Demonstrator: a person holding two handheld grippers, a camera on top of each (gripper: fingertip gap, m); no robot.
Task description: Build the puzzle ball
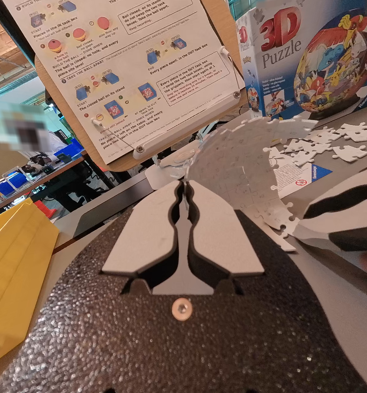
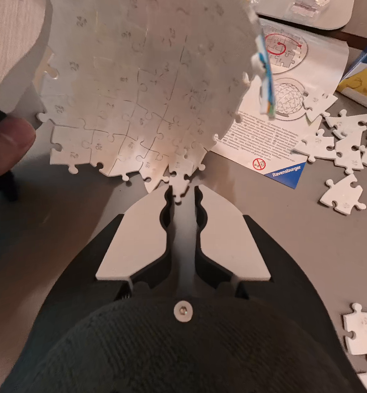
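The partly built puzzle ball (image 1: 231,165) is a curved white shell of joined pieces, its numbered inner side facing both cameras (image 2: 135,85). My left gripper (image 1: 185,188) is shut on the shell's left edge and holds it upright above the grey table. My right gripper (image 2: 181,188) is open at the shell's lower rim. A single white puzzle piece (image 2: 179,185) sits between its fingertips, touching the left one, with a gap to the right one. The right gripper also shows at the right edge of the left wrist view (image 1: 338,214).
Several loose white pieces (image 2: 346,144) lie on the table at the right, partly on a printed leaflet (image 2: 289,119). The puzzle box (image 1: 306,55) stands behind them. A task sheet on a wooden stand (image 1: 123,70) is at the back, a yellow box (image 1: 14,265) at the left. A thumb (image 2: 6,144) shows at the left. The grippers' ends are close to 12 cm from one another.
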